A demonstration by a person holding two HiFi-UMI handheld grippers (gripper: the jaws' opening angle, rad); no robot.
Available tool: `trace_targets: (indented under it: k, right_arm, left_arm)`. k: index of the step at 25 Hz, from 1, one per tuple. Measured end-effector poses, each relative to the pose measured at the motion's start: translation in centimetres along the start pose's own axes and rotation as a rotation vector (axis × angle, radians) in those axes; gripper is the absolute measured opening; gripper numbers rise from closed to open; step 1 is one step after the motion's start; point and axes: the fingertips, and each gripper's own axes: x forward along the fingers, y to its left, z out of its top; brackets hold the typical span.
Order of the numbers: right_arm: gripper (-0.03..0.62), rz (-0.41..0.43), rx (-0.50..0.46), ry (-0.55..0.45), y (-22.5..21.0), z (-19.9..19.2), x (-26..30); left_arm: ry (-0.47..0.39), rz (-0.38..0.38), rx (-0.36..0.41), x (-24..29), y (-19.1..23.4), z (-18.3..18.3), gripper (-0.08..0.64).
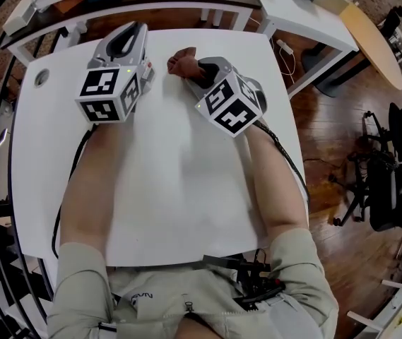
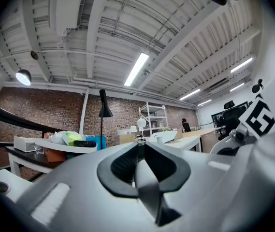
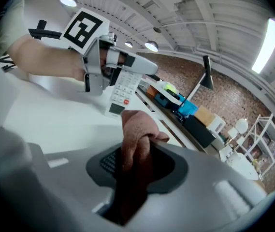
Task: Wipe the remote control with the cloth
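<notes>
White table [image 1: 186,189] lay under both forearms [image 1: 95,182]; cluttered desks [image 1: 306,9] stood at 12 o'clock, office chairs [image 1: 391,196] at 3 o'clock. Left gripper [image 1: 128,37] was level at 11 o'clock, jaws narrow, clamped on the remote control [image 3: 123,92], which its body hid from the head view. Right gripper [image 1: 199,73] tilted down at 1 o'clock, pinching the cloth [image 1: 181,63] beside the remote; contact unclear

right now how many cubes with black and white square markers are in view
2. One black-and-white marker cube rides the left gripper, at the head view's left; the other rides the right gripper, beside it. None looks hidden.
</notes>
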Motion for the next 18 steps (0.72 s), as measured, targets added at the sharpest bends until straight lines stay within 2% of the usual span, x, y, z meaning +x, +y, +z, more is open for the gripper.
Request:
trace_targets:
  k: [10,18]
  right_arm:
    - [0.109,-0.01,-0.032,0.022,0.3,-0.1,0.2]
    - [0.112,-0.007,-0.037,0.025,0.5,-0.1,0.3]
  left_arm:
    - [0.115,-0.018,0.132,-1.4,1.6,-2.0,0.057]
    - [0.242,0.02,0.211,-1.9,2.8,-5.2,0.049]
